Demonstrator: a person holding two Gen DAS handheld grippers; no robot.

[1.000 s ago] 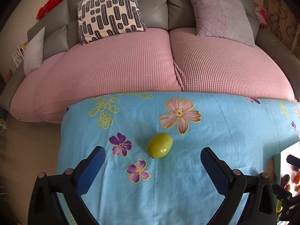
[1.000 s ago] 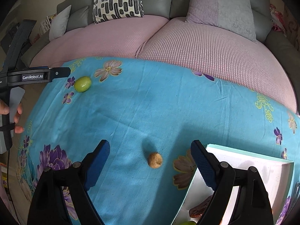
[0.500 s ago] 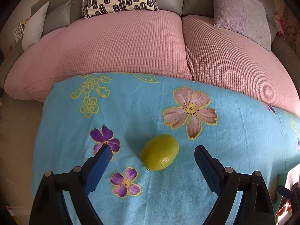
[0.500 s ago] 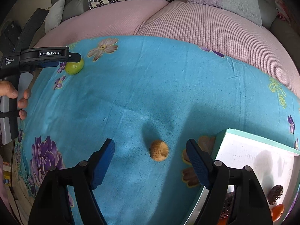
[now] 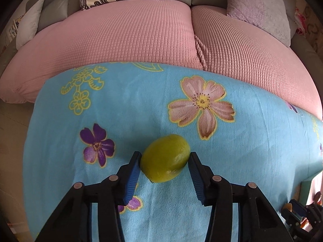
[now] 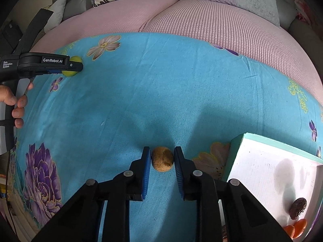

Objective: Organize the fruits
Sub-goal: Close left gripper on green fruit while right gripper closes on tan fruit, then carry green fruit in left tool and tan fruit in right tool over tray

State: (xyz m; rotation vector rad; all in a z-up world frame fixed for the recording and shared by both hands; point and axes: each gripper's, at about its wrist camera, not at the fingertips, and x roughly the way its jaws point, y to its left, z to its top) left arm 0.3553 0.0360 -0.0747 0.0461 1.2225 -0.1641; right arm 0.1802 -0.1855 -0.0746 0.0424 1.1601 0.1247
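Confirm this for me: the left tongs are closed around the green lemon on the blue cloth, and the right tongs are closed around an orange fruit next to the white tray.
One detail is wrong. The right tongs bracket a small brown, speckled round fruit, not an orange one; the right wrist view shows it. The orange pieces lie inside the white tray. The left tongs are indeed around the green lemon on the blue cloth.
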